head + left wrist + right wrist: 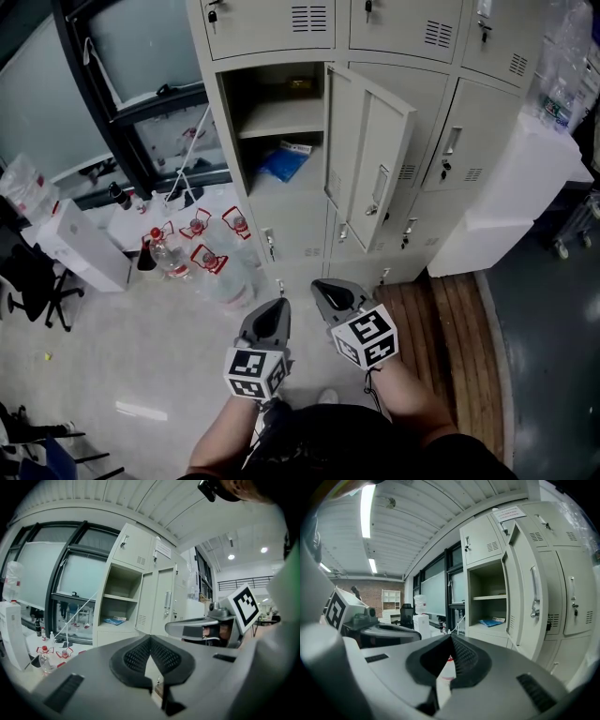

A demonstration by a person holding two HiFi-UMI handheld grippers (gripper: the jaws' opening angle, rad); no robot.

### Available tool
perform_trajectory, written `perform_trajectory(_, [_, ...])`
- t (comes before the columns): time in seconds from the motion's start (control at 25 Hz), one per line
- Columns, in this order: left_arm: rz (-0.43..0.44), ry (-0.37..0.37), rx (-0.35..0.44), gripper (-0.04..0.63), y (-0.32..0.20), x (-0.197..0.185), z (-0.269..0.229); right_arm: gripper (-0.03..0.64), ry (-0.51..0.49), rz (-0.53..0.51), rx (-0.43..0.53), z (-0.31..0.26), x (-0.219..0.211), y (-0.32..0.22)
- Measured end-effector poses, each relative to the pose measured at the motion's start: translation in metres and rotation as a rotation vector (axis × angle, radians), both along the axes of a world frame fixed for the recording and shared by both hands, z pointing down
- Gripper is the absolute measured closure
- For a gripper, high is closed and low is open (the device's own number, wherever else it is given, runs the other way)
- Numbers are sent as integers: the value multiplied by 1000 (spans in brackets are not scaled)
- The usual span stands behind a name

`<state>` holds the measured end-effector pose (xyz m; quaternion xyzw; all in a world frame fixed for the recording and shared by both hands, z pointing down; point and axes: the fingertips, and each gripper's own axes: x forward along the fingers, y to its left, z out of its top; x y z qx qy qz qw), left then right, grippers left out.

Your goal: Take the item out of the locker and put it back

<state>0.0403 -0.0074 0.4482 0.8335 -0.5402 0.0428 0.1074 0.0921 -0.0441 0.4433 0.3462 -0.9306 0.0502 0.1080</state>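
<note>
While hovering side by side well short of the locker, aimed roughly level at its open compartment: left gripper, fingers pressed together, nothing pinched; right gripper, fingers likewise shut tight and empty. Wide-swung door at the right of the locker's open compartment. Blue item flat on the floor of that compartment, below the locker's inner shelf, well apart from both grippers. Fits two stages equally: item waiting in the locker to be fetched out, or item already laid back inside. No telling which from here. Judging further: any reach into the locker would call for fingers spread beforehand, a line clear of the door's edge, and a gentle pinch on what looks like a thin, floppy packet.
</note>
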Motion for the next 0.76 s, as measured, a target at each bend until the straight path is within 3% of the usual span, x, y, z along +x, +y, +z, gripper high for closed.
perform_trajectory(0.76, [-25,6,3,591,0,-5,0,617,-6,-24,0,1,-7,0])
